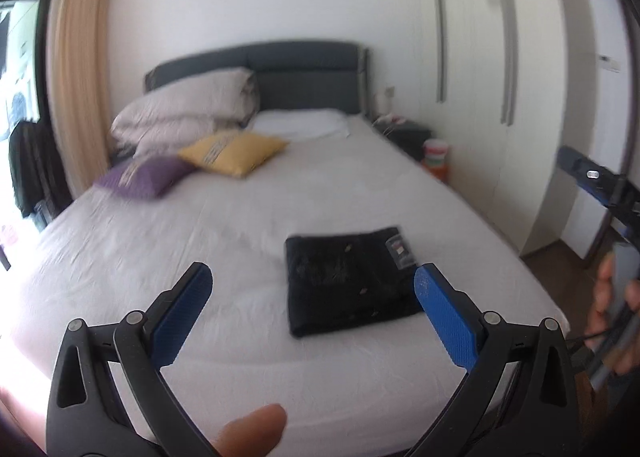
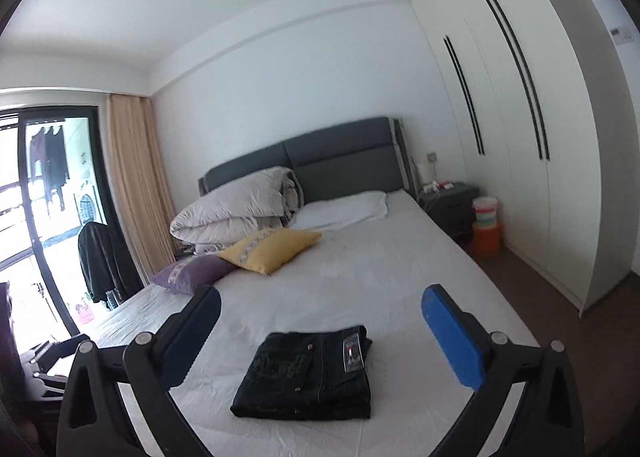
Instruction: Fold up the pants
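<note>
We see the black pants (image 2: 308, 373) folded into a compact rectangle, lying flat on the white sheet of the bed (image 2: 360, 277) near its foot end. A pocket with light stitching and a small label face up. Nothing touches the pants.

Our right claw (image 2: 320, 337) stands with its fingers spread wide, the blue pads well apart, and it grips nothing; the pants appear between the fingers in this view but lie on the bed beyond them. Our left claw (image 1: 312, 297) is likewise spread wide and empty, held above the bed with the folded pants (image 1: 348, 281) showing between its pads, down on the sheet. A fingertip (image 1: 256, 429) shows at the bottom edge of the left wrist view, and at the right edge a hand (image 1: 612, 305) holds the handle of the other claw's tool.

Toward the head of the bed lie a yellow cushion (image 2: 272, 249) and a purple cushion (image 2: 192, 273), side by side and overlapping a little. Behind them a rolled grey duvet (image 2: 236, 209) sits against the dark headboard (image 2: 344, 161), with a white pillow (image 2: 344, 209) just beside it. A white wardrobe (image 2: 520, 137) lines the right wall, and a peach curtain (image 2: 132, 185) hangs by the glass door on the left.
</note>
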Demonstrator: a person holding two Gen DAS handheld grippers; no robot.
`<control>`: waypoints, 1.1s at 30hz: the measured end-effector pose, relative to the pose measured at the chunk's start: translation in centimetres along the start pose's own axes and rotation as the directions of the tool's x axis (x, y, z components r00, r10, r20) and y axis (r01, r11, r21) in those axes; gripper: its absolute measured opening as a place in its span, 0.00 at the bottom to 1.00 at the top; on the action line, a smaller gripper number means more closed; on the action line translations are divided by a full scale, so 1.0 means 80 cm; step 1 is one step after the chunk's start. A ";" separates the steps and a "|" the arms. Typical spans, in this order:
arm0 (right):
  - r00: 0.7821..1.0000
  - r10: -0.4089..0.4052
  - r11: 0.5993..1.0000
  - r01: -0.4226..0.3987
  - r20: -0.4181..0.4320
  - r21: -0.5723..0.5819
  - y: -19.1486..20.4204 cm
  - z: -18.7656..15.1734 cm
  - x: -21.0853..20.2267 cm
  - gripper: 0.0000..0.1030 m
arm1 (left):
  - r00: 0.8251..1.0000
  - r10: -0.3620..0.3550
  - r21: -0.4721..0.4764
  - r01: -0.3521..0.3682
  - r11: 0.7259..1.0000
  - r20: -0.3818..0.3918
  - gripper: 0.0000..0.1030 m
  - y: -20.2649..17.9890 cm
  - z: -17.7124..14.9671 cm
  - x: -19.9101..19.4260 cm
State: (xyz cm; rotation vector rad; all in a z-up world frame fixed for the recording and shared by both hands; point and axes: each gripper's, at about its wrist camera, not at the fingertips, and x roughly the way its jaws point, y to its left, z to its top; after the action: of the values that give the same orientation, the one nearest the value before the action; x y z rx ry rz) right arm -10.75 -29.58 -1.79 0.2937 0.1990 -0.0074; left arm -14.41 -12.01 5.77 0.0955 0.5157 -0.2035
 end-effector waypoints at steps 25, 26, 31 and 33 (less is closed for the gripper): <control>0.907 -0.174 0.980 0.121 -0.383 -0.160 0.061 -0.082 0.050 1.00 | 0.958 0.018 -0.114 -0.053 0.992 -0.285 1.00 0.029 -0.059 0.158; 0.907 -0.176 0.979 0.122 -0.383 -0.161 0.061 -0.082 0.051 1.00 | 0.958 0.018 -0.113 -0.053 0.992 -0.287 1.00 0.029 -0.059 0.160; 0.904 -0.177 0.979 0.120 -0.388 -0.168 0.064 -0.082 0.050 1.00 | 0.956 0.017 -0.113 -0.052 0.992 -0.292 1.00 0.029 -0.058 0.161; 0.904 -0.179 0.978 0.120 -0.389 -0.172 0.065 -0.082 0.049 1.00 | 0.957 0.018 -0.112 -0.052 0.992 -0.291 1.00 0.029 -0.058 0.161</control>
State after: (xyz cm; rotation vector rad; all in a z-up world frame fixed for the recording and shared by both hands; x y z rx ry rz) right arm -8.01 -22.59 -7.21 0.1308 0.6317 -0.0852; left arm -5.18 -11.30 -4.59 0.0179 0.8171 -0.1237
